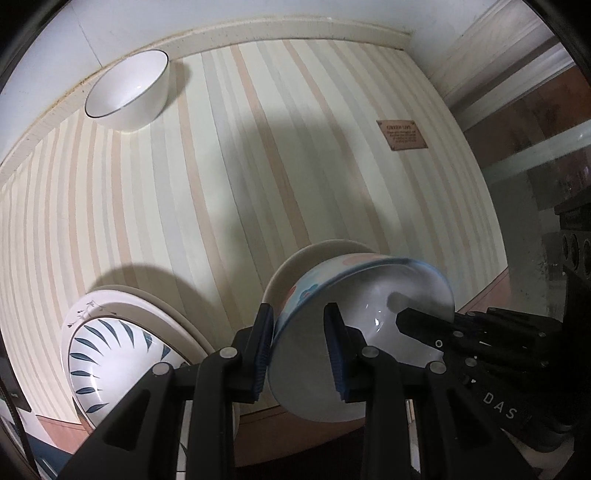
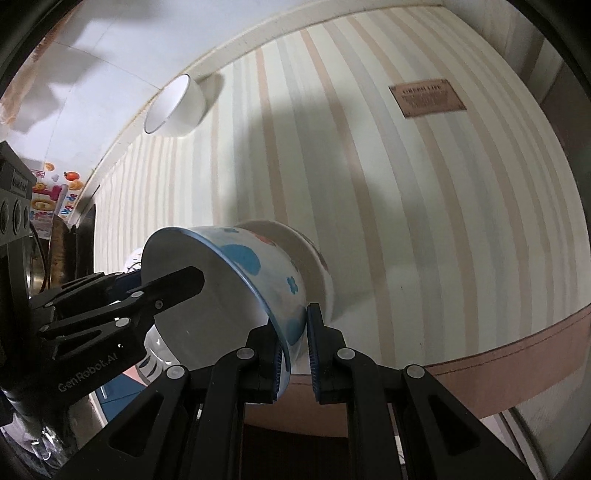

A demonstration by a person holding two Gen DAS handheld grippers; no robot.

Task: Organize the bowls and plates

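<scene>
Both my grippers were pinching the same flowery bowl (image 1: 354, 295) by opposite rims, left gripper (image 1: 301, 350) and right gripper (image 2: 295, 347), holding it up over the striped table (image 1: 221, 184). The white bowl (image 1: 127, 96) sat well off at the far edge.

Striped tablecloth (image 1: 258, 166) (brown label (image 1: 402, 134)), white wall (image 1: 92, 33)

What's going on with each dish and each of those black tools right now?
Flowered bowl: tilted, lifted, gripped on opposite rims by both tools.
Saucer: behind the bowl's base; contact unclear.
Left tool: shut on the flowered bowl's rim.
Right tool: shut on the flowered bowl's rim.
White bowl: upright, empty, by the wall.
Leaf-pattern plate: on a plain plate.
</scene>
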